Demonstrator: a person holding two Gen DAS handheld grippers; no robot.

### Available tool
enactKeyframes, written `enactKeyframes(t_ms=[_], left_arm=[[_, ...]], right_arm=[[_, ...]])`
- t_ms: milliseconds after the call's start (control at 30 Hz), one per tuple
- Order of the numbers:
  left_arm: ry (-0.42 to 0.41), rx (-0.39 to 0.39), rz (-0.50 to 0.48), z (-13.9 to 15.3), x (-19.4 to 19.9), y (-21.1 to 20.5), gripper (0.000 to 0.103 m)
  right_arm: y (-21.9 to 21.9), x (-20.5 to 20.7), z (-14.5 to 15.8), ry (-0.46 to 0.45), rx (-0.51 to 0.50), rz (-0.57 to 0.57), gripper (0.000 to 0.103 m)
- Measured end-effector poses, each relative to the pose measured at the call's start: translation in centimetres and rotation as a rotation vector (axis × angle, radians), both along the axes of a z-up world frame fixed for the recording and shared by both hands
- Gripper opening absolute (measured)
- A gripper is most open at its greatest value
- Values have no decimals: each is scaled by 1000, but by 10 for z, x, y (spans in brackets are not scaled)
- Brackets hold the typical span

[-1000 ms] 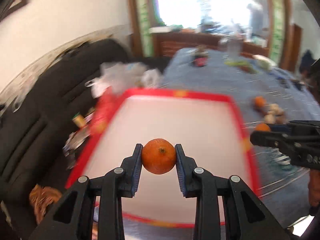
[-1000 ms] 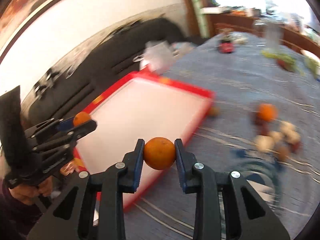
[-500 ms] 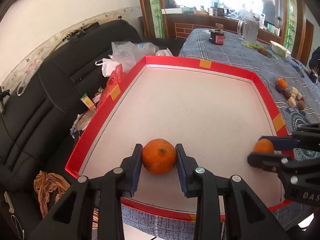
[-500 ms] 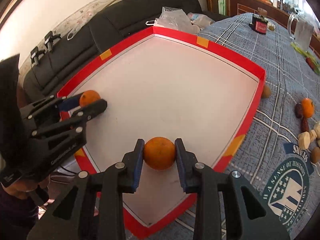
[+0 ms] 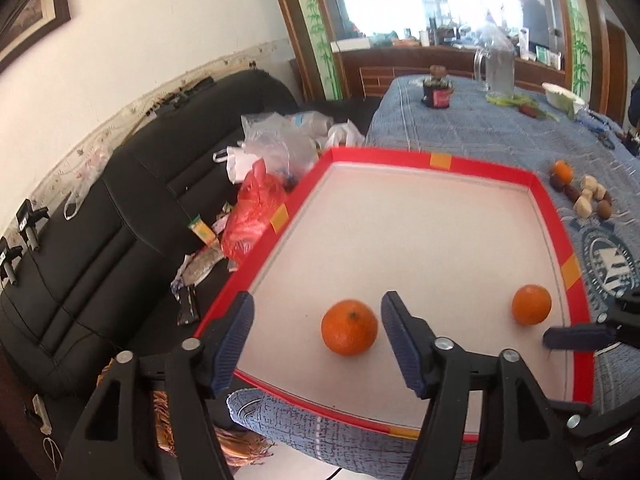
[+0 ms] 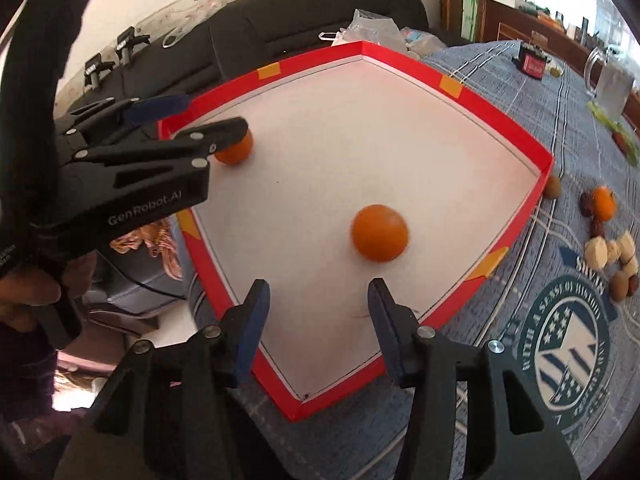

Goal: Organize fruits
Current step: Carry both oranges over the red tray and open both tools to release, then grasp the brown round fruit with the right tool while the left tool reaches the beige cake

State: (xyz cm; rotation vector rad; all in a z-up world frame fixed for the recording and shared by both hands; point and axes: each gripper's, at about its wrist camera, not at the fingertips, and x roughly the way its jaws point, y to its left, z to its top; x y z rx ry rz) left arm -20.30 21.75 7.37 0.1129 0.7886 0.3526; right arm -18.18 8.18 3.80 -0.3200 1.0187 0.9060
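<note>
Orange fruit now sits loose in the red tray [image 5: 536, 184]: one orange [image 5: 349, 333] between your left gripper [image 5: 316, 344]'s spread fingers, touching neither, the other orange [image 6: 379, 232] ahead of your spread right gripper [image 6: 316, 320]. Lift both straight up and clear of the tray so you nudge nothing. Only the right wrist view shows a brown fruit [image 6: 552, 186] against the tray's outer wall.
</note>
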Motion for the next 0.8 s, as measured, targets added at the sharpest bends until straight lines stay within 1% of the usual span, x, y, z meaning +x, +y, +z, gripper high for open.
enactKeyframes(t_ms=[33, 100, 167, 200, 233, 300, 367, 433, 500, 600, 633, 700, 800], left_arm=[[-12, -2, -4, 4, -1, -2, 70], [-28, -6, -11, 9, 0, -7, 70], [-36, -15, -30, 14, 3, -15, 70], [-37, -24, -49, 17, 5, -21, 70], [-39, -30, -68, 19, 7, -26, 70], [-40, -36, -110, 21, 12, -39, 70], [-43, -44, -169, 24, 21, -60, 70], [-34, -60, -221, 24, 28, -78, 70], [-17, -81, -280, 21, 39, -99, 70], [14, -116, -345, 16, 48, -124, 70], [29, -133, -373, 14, 52, -133, 70], [47, -145, -397, 12, 55, -142, 70], [60, -141, -407, 11, 58, -151, 70]], right_arm=[[-3, -1, 2, -2, 14, -2, 53], [-15, 2, 15, -32, 87, -33, 53], [-30, 8, 29, -39, 143, -50, 53], [-47, 14, 41, -57, 196, -87, 53], [-60, 18, 47, -74, 222, -118, 53], [-88, 29, 55, -101, 244, -190, 53], [-123, 44, 54, -113, 238, -294, 53], [-161, 61, 44, -90, 213, -402, 53], [-190, 75, 32, -73, 183, -481, 53], [-217, 93, 18, -40, 154, -562, 53], [-221, 100, 16, -29, 164, -569, 53], [-226, 108, 13, -20, 162, -580, 53], [-215, 120, 10, -30, 148, -552, 53]])
